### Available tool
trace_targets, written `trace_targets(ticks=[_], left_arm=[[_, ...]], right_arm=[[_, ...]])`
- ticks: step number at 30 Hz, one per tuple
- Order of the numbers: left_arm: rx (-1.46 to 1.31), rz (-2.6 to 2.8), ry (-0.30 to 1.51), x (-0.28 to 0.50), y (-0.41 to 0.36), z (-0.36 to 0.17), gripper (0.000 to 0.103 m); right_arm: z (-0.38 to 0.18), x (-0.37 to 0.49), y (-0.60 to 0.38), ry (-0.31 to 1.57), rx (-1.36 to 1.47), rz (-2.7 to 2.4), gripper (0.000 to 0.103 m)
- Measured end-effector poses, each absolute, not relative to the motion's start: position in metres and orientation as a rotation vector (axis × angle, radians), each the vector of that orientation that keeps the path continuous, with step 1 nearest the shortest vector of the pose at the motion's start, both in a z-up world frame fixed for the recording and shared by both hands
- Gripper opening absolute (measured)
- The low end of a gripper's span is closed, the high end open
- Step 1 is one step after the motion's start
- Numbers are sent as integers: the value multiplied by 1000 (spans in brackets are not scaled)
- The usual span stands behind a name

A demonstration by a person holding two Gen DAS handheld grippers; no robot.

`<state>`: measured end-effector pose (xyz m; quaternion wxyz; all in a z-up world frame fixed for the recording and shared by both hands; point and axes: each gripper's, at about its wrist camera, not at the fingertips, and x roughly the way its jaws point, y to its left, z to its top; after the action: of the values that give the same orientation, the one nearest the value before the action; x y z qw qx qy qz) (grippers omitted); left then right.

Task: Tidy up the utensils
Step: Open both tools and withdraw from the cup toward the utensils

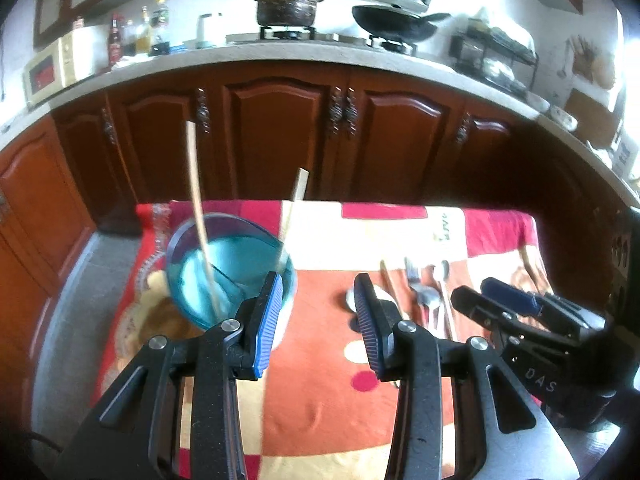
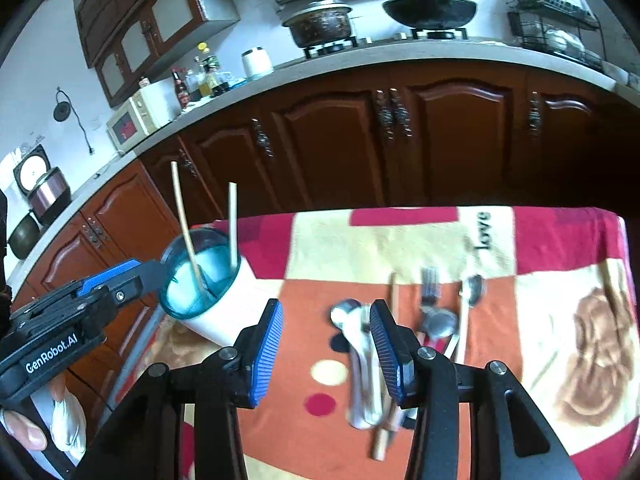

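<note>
The right tongs (image 2: 326,344) hung wide open and empty over the loose metal spoons and forks (image 2: 400,340) lying on the patchwork-cloth surface (image 2: 560,248). A broad steel spoon (image 2: 358,360) lay directly ahead between the blue pads, its long axis running roughly along the fingers, bowl pointing away. The left tongs (image 1: 316,316) were also open and held nothing, poised just beside the tilted white cup with a teal rim (image 2: 200,284), which already held two pale wooden chopsticks (image 2: 188,228). The right hand looked nearer the cutlery; the cup lay to its left.
</note>
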<state>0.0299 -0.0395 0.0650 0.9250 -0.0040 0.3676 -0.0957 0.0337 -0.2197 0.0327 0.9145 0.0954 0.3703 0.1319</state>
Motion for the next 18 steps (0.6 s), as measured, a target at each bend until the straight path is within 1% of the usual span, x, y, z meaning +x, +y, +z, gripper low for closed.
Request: trace_targets(ticks=[9,18], left_arm=[[-61,-255,842,31,-65,40,37],[-84,-279,948,35,-77,1,37]], right_arm=[[11,17,-268,808,199,191,44],[-35,33,-306,890,269,172,44]])
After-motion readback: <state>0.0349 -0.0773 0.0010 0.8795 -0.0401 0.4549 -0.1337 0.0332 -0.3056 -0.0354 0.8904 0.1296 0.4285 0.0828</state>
